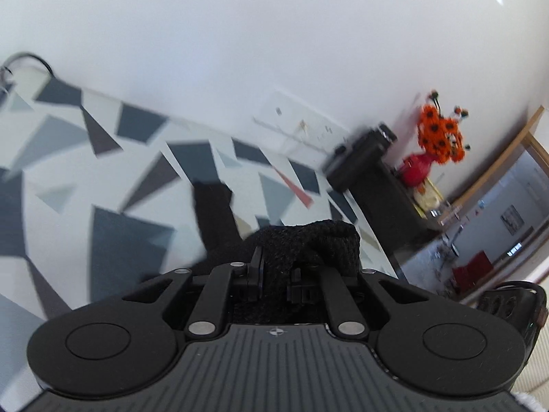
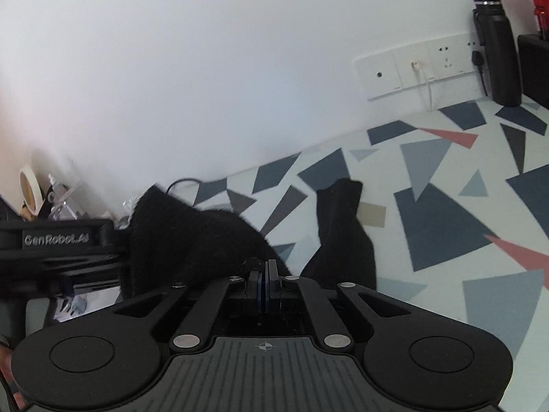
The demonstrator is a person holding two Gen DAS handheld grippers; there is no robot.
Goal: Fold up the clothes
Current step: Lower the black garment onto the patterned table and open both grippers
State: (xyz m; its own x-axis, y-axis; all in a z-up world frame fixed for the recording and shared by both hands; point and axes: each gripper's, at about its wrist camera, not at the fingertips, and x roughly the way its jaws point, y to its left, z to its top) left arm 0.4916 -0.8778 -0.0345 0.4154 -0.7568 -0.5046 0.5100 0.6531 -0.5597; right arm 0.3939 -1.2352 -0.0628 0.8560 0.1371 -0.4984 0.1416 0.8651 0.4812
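On the white tabletop scattered with grey, slate and red triangles (image 1: 144,185), my left gripper (image 1: 276,274) has its jaws clenched on a bunched fold of the black knitted garment (image 1: 308,240), whose coarse weave heaps up over the fingers toward one o'clock. From that bunch a narrow black strip of the same garment runs out across the table toward eleven o'clock. My left camera alone takes in what lies at two and three o'clock: a bunch of orange flowers in a red vase (image 1: 439,137), a dark rectangular box (image 1: 360,158) by the wall, and a wood-framed mirror (image 1: 507,213). My right gripper (image 2: 268,279) has its two blue-edged pads pressed flat together, and a dark tuft of the knit sits against them at eleven o'clock, though I cannot tell whether any cloth is actually pinched between them. Only the right camera shows the garment spread in two parts: a broad fuzzy mass hanging at ten o'clock, and a tapering piece lying on the table at one o'clock. This view also shows my other gripper's black body at nine o'clock, the white wall socket strip (image 2: 411,68) and a tall black flask (image 2: 497,51) at two o'clock.
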